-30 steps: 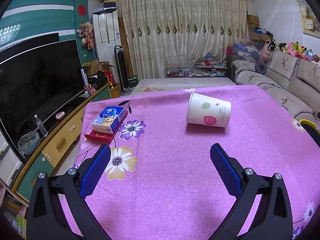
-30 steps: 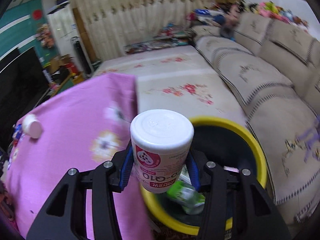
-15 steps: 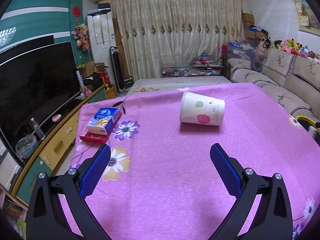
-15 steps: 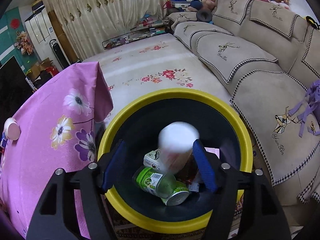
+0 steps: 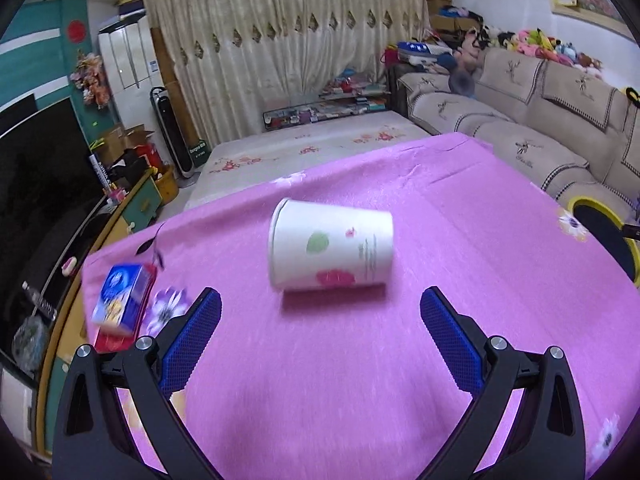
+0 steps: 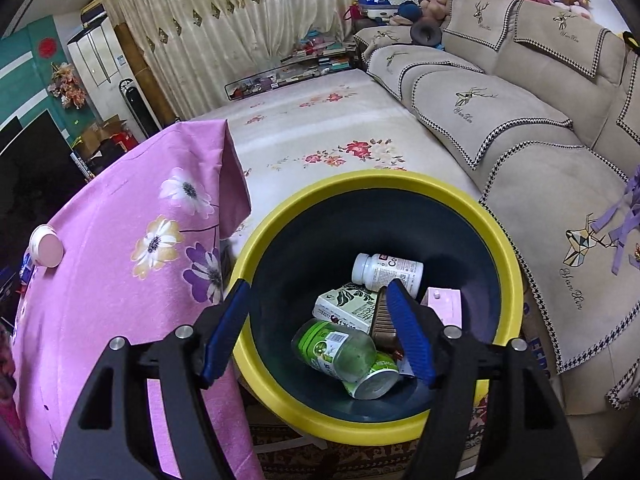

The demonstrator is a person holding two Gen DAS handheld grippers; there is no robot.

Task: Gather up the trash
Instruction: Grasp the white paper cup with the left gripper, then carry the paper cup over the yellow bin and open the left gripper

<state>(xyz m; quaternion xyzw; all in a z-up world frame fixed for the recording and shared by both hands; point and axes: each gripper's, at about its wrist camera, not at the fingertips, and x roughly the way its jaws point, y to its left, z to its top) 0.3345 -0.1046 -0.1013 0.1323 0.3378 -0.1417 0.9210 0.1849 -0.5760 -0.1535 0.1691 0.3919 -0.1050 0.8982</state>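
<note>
White paper cup [image 5: 330, 245] with green and red prints, lying on its side on pink flowered cloth, mouth leftward. Yellow-rimmed dark bin [image 6: 508, 248] holding white pill bottle [image 6: 387, 271], green bottle [image 6: 340, 350], small carton [image 6: 347, 307].

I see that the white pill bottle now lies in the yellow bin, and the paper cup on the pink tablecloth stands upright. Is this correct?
Not fully. In the left wrist view the paper cup lies on its side on the pink tablecloth, its open mouth turned to the left; it does not stand upright. The rest is correct: the right wrist view shows the white pill bottle lying inside the yellow bin.
</note>
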